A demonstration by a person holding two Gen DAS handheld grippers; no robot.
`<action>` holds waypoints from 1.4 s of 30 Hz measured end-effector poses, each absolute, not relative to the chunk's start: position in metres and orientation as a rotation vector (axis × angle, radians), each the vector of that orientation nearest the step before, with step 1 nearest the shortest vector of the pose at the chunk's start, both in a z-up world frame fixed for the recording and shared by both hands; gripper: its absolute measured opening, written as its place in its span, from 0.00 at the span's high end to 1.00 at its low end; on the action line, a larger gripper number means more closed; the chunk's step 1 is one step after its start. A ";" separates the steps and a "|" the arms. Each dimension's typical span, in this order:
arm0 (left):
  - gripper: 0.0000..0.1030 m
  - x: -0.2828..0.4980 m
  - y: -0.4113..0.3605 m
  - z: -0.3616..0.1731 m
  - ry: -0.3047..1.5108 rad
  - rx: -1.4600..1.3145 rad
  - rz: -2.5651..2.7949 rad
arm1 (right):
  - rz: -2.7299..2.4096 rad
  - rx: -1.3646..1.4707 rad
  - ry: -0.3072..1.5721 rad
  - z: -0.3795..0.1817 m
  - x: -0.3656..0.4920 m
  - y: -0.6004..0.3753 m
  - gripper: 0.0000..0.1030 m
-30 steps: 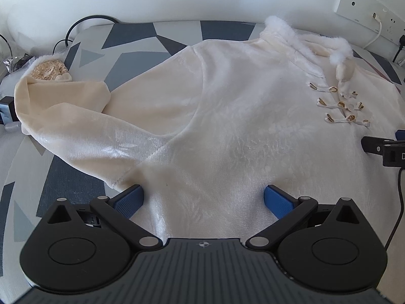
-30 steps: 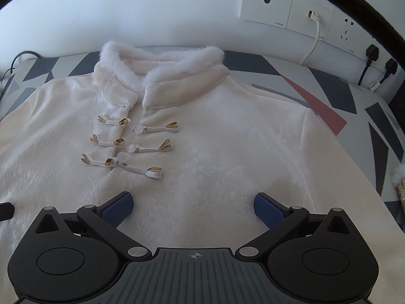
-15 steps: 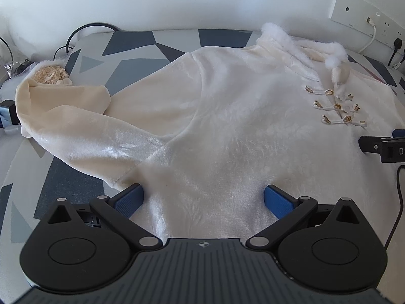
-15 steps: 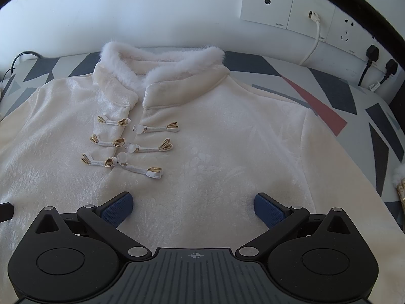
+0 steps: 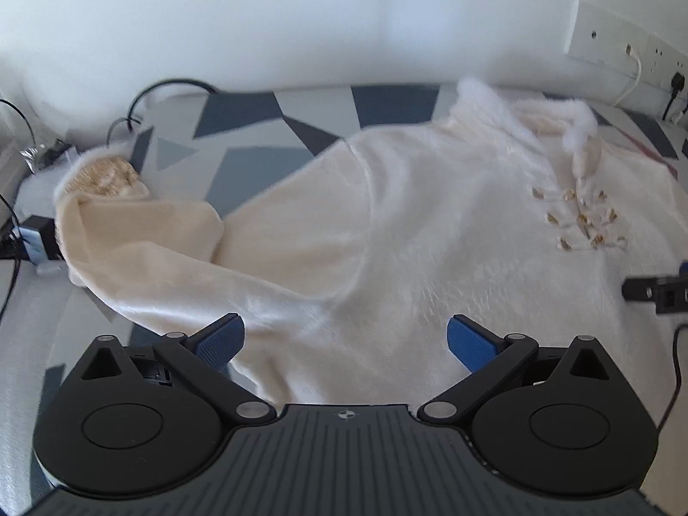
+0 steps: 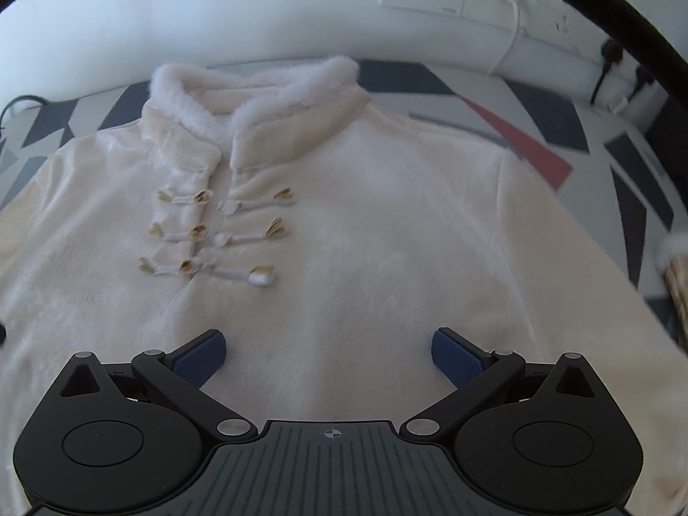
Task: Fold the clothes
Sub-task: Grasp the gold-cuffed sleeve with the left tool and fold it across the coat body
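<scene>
While the cream top (image 6: 365, 249) lies front-up and unfolded on the patterned surface (image 5: 275, 129), both tools, left (image 5: 345, 339) and right (image 6: 329, 350), hover above it gaping and empty; folding hasn't begun, and gripping the crumpled sleeve (image 5: 142, 236) seems next

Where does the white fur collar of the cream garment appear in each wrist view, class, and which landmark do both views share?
Left wrist view: the fur collar lies upper right, beyond the open left claw.
Right wrist view: the fur collar lies upper centre-left, beyond the open right claw.
Shared landmark: the gold knot fastenings below the collar.
</scene>
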State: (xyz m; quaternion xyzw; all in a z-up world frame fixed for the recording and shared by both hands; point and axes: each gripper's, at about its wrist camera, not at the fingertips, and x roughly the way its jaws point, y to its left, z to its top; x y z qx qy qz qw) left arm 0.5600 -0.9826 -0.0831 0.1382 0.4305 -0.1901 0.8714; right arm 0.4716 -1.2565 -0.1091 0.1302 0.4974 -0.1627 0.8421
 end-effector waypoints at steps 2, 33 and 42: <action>0.00 0.566 -0.970 -0.071 0.829 0.301 -0.349 | -0.341 0.339 1.022 -0.102 0.456 -1.255 0.01; 0.93 0.555 -0.994 -0.013 0.674 0.216 -0.649 | -0.789 0.804 0.780 -0.083 0.361 -1.317 0.01; 0.68 0.498 -1.027 -0.082 0.900 0.388 -0.927 | -0.729 0.745 0.813 -0.086 0.367 -1.312 0.03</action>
